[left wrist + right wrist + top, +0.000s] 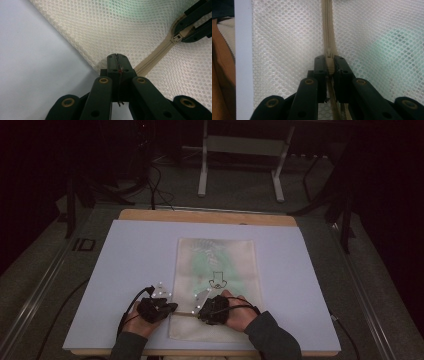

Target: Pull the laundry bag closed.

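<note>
A cream mesh bag (227,257) lies flat on the white board (125,285), with a beige zipper (327,25) along its near edge. My left gripper (172,308) (117,58) is shut on the bag's corner at the zipper's end. Just to its right, my right gripper (199,312) (329,62) is shut on the zipper pull (328,53). In the left gripper view the right gripper (186,28) holds the pull (176,38) at the upper right. Something green (397,45) shows faintly through the mesh.
The board rests on a wooden tabletop (200,215). A white frame with two legs (240,150) stands on the dark floor behind it, with cables (155,185) nearby. A sleeve and hand (222,75) border the right gripper view's left edge.
</note>
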A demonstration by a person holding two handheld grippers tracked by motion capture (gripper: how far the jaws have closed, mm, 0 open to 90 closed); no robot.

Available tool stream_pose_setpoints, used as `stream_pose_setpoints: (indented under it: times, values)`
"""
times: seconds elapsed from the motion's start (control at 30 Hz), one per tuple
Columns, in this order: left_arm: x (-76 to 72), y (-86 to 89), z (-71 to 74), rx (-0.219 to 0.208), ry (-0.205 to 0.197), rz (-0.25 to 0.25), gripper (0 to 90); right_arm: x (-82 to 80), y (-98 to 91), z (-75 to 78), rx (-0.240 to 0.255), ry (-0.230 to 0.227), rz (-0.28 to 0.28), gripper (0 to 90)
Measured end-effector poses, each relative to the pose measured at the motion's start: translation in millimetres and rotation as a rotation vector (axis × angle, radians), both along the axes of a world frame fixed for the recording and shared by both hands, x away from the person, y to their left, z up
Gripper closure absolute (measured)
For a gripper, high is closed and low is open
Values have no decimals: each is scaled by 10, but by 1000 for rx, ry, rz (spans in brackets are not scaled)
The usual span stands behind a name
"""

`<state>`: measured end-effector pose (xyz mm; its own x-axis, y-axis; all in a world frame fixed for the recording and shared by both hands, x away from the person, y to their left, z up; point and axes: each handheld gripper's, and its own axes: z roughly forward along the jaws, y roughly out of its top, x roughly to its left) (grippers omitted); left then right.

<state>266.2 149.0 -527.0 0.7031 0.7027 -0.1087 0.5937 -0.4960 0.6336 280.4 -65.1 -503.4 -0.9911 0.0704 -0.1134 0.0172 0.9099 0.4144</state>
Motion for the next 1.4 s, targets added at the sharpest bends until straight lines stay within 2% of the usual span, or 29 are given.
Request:
stream_pose_setpoints:
  times: [1.4]
  values:
    - [-1, 4, 0, 0, 2, 2, 896, 2, -161, 44, 5, 16, -14, 825]
